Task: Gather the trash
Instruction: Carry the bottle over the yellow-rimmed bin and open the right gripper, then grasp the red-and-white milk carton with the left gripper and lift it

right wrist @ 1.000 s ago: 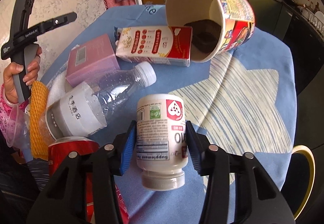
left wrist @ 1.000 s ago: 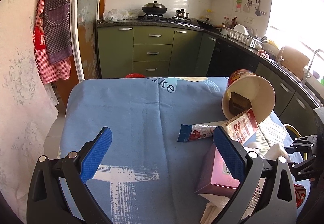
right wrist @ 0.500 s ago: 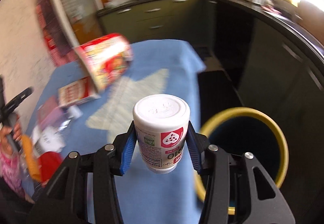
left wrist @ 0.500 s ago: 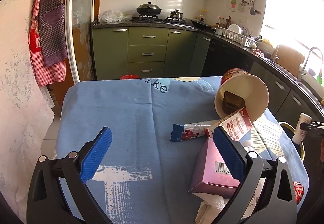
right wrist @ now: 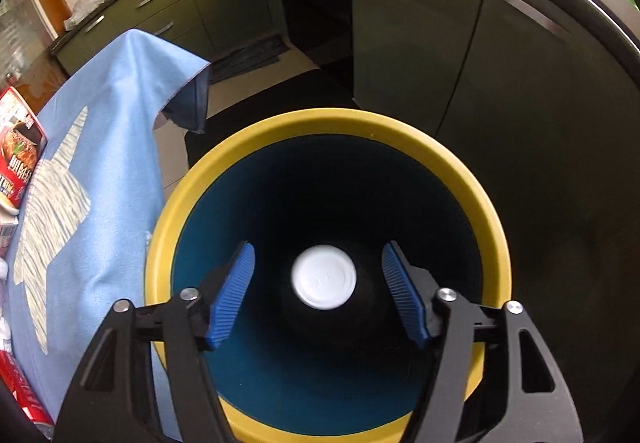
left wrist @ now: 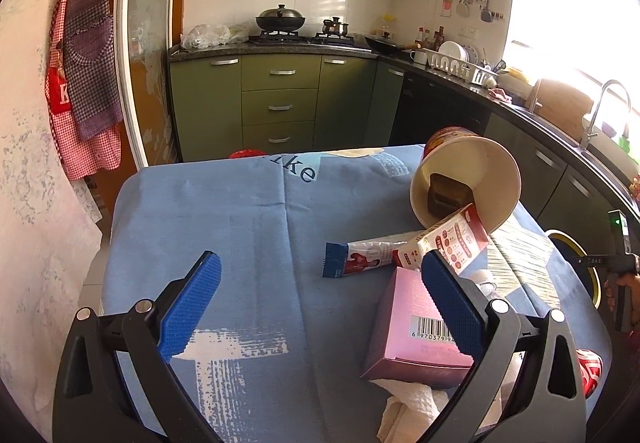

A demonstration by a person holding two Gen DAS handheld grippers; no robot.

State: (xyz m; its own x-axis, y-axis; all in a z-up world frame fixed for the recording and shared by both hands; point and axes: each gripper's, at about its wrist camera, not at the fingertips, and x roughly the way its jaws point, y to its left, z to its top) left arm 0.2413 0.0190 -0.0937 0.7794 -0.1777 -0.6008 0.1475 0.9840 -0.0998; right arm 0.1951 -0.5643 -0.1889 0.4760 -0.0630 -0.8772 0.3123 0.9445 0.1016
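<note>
Right wrist view looks steeply down into a yellow-rimmed bin [right wrist: 460, 171] with a dark blue inside, standing on the floor just beside the blue-clothed tabletop [right wrist: 104, 179] at nine o'clock. The right gripper [right wrist: 318, 291] has its fingers [right wrist: 232, 295] opening, and nothing touches the blue pads; a white bottle [right wrist: 324, 277], seen cap-on and slightly blurred, sits between and below them inside the bin. Left wrist view shows the left gripper [left wrist: 320, 307] with its fingers spread wide and empty above the cloth. At three o'clock of it lie a pink box [left wrist: 404, 339], a red and white carton [left wrist: 452, 239], a long sachet [left wrist: 360, 259] and a tipped noodle cup [left wrist: 480, 171]; a red can [left wrist: 590, 365] and crumpled paper [left wrist: 412, 407] lie at four o'clock.
</note>
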